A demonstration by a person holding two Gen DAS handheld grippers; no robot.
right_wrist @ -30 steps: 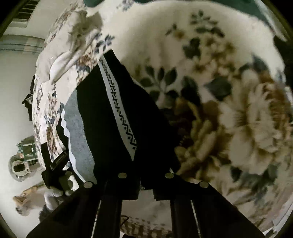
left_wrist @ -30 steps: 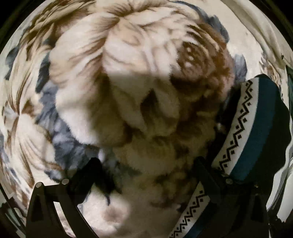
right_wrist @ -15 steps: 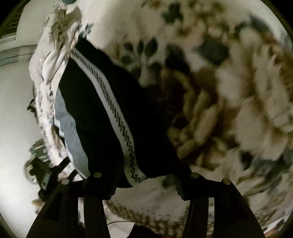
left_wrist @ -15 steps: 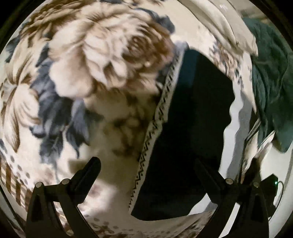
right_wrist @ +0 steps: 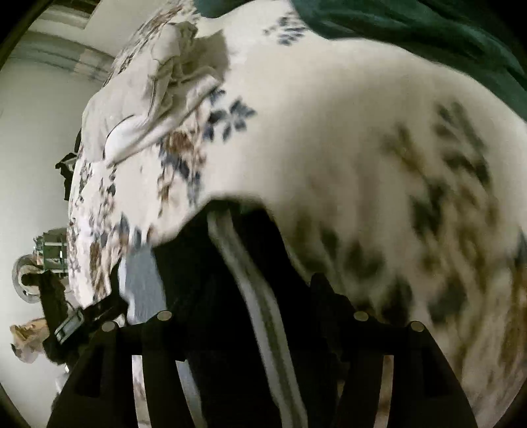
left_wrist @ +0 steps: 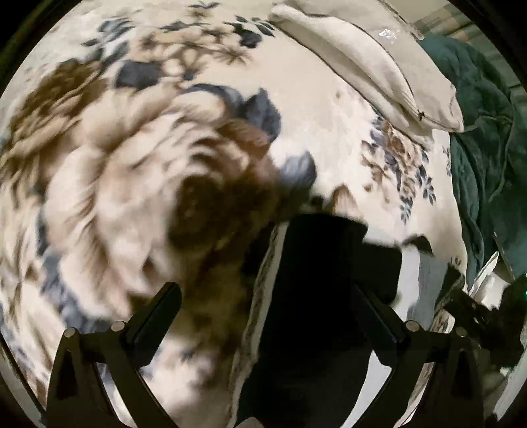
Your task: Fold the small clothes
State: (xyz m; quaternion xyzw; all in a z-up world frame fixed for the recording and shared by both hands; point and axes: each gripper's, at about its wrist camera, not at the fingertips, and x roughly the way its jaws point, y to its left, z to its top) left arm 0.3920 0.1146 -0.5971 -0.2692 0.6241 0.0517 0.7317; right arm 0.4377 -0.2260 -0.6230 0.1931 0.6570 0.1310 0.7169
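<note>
Cream floral blanket spread over a bed, big brown and blue-grey blooms blurred across it in both views. Beige pillow lying at the far end in the left view; rumpled pale cloth heaped at the far left corner in the right view. Dark green cover bunched along the blanket's right edge in the left view, crossing the top of the right view. White wall and small clutter past the bed's edge on the left of the right view, too small to tell apart.

Dark garment lying flat on the blanket, pale patterned band down its left edge in the left view, pale grey strip along its far right side. Same garment in the right view: black, a white stripe running lengthwise, a grey panel at its left edge.

Left gripper spread wide, fingers well apart, garment's banded edge lying between them, nothing pinched. Right gripper also spread wide, black fingers either side of the striped part of the garment; contact with the cloth impossible to tell in the blur.
</note>
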